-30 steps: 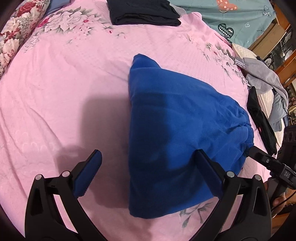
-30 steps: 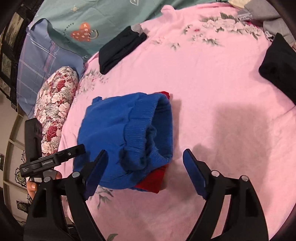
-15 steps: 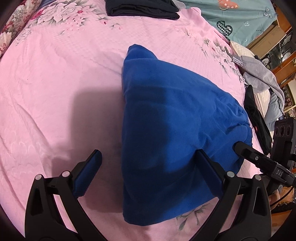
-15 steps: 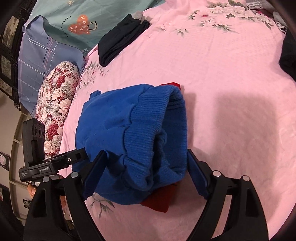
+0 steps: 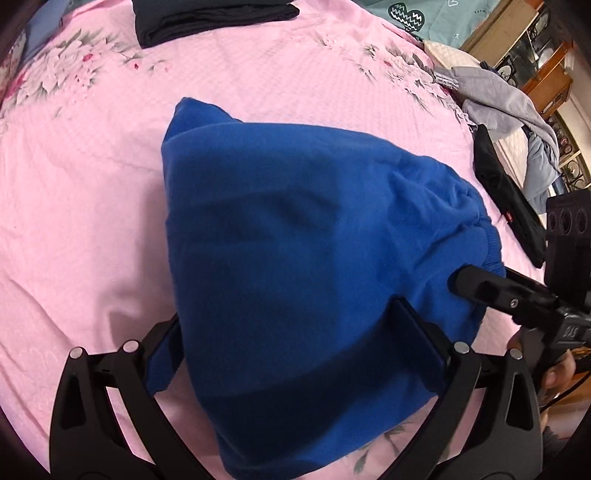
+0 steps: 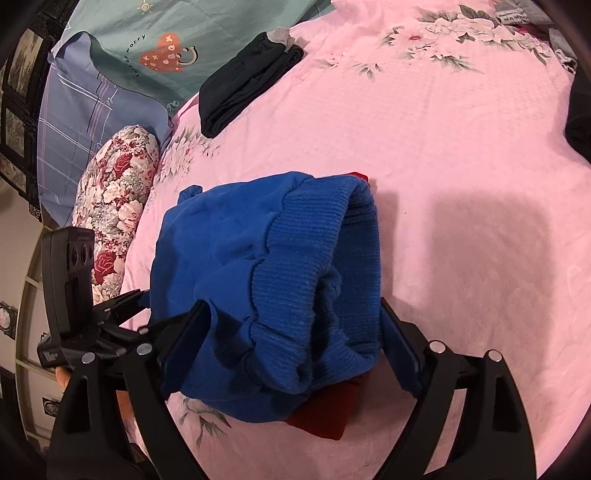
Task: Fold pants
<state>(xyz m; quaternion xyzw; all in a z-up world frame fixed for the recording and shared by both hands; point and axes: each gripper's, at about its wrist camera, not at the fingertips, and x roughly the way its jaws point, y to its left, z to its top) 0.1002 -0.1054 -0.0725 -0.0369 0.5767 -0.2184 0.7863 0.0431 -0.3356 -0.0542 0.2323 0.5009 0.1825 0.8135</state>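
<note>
The blue fleece pants [image 5: 295, 258] lie folded in a thick bundle on the pink bedspread [image 5: 92, 184]. Their ribbed waistband [image 6: 325, 266] faces the right wrist view, with a red lining [image 6: 321, 413] showing underneath. My left gripper [image 5: 291, 354] is open, with its jaws on either side of the bundle's near end. My right gripper [image 6: 295, 339] is open, with its jaws on either side of the waistband end. The right gripper also shows in the left wrist view [image 5: 517, 299], at the bundle's right edge.
A folded black garment [image 5: 210, 18] lies at the far side of the bed. Grey clothes [image 5: 509, 99] and a black item [image 5: 506, 199] lie at the right edge. A floral pillow [image 6: 114, 195] and a teal blanket [image 6: 166, 40] sit beyond the pants.
Both grippers have moved forward onto the blue bundle. Their open jaws now straddle its two ends, where before they were short of it.
</note>
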